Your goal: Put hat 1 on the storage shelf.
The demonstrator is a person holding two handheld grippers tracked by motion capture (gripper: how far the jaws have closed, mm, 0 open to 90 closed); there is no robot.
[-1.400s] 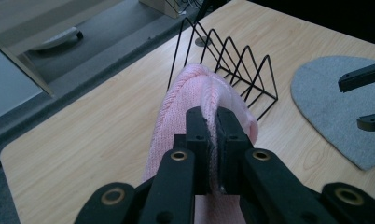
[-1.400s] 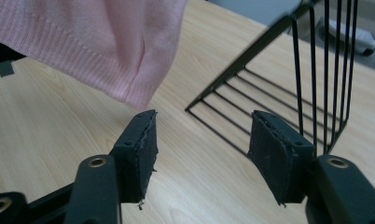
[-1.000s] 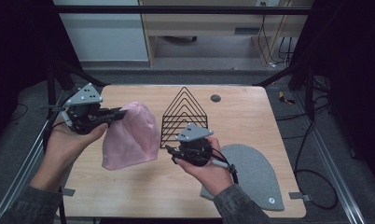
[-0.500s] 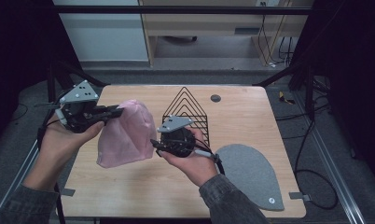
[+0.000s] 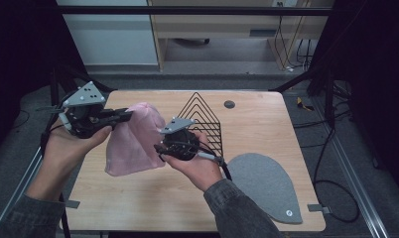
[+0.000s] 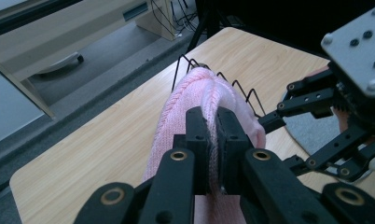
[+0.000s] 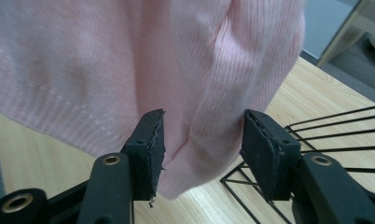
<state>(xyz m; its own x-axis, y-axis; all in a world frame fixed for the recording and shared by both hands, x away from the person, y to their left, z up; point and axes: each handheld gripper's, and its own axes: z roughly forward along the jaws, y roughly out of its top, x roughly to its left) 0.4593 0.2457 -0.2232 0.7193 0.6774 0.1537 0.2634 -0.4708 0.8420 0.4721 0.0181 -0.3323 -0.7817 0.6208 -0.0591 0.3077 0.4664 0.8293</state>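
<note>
1. Nearest the person's edge, the bare tabletop carries nothing in work. A grey felt mat lies flat at its right, untouched.

2. The right gripper sits just above the tabletop at mid-depth, aimed at the hanging cloth. Its fingers stand spread, with a lower fold of the pink knitted hat lying between them. The pads do not appear to press on the knit; I judge this as a reach, not a grip.

3. The pink knitted hat hangs in the air over the left half of the tabletop, its lower hem near the wood; whether it touches I cannot tell. It is carried from its upper edge alone.

4. The left gripper is held higher, at the left. Its fingers are pressed together on a ridge of the hat's knit, a firm pinch.

5. Behind the hat stands a black wire rack, its loops upright, empty. The hat hangs just in front of it and is not on it.

6. Beyond the rack, a small dark round disc is set in the tabletop near its far edge.

7. Progress, as judged: the lift is done and one hold secured. Remaining: the second hold on the lower fold, then whatever placing follows, possibly onto the rack. Early to middle stage.
</note>
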